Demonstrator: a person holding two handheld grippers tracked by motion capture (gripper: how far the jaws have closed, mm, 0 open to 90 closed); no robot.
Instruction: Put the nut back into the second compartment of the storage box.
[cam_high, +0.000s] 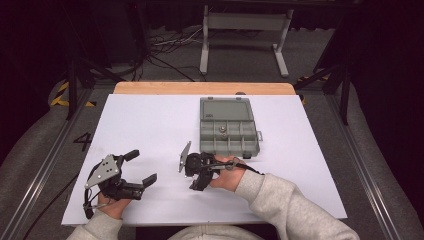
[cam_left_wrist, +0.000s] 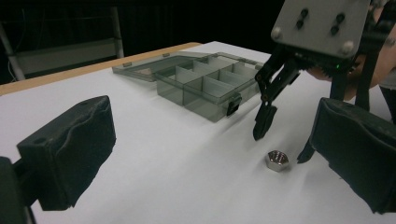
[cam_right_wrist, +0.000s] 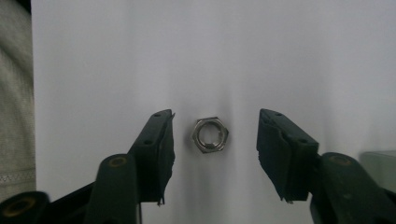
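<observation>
A small steel hex nut (cam_right_wrist: 210, 135) lies flat on the white sheet. My right gripper (cam_right_wrist: 215, 116) points down over it with one jaw on each side, and neither pad touches it, so it is open. In the left gripper view the same nut (cam_left_wrist: 277, 160) sits between the right gripper's (cam_left_wrist: 282, 147) fingertips. In the high view the right gripper (cam_high: 196, 181) is in front of a grey compartment box (cam_high: 225, 127). My left gripper (cam_high: 141, 167) rests open and empty at the front left, its jaws (cam_left_wrist: 212, 121) wide apart.
The box (cam_left_wrist: 201, 86) stands with its lid folded flat behind it, and a small metal part (cam_high: 220, 131) lies in a middle compartment. The white sheet (cam_high: 150, 120) covers a wooden table (cam_high: 150, 88). A metal stand and cables are on the floor beyond.
</observation>
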